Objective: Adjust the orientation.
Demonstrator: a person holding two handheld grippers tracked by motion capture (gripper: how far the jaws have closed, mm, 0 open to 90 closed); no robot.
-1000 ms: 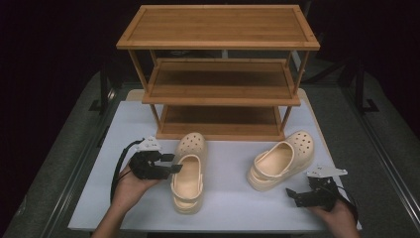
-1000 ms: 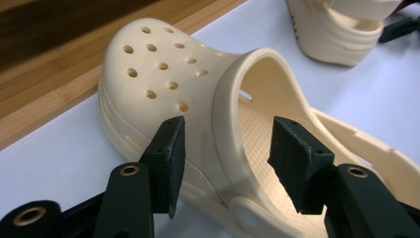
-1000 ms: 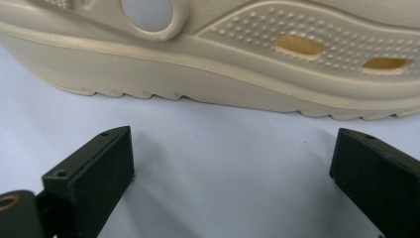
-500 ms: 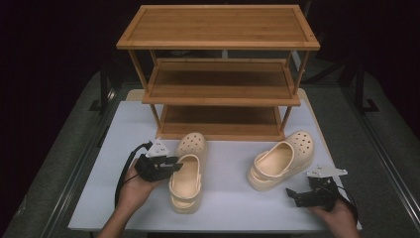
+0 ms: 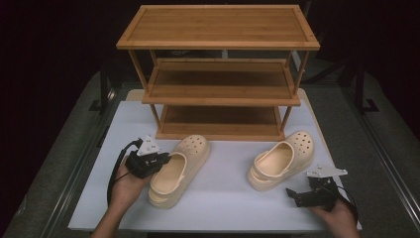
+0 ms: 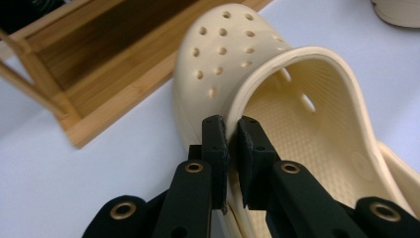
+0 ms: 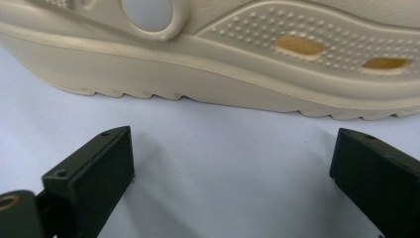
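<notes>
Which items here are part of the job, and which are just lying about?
In use: left clog, gripped at its rim by the left gripper; right clog, right gripper open beside it; wooden shoe rack, probably the destination.
Lying about: nothing else on the white table.

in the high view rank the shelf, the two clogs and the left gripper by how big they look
1. Shelf, by far the largest.
2. Left clog and right clog: they look alike, so no ranking between them.
3. Left gripper, smallest; its jaws pinch the left clog's side wall.
</notes>
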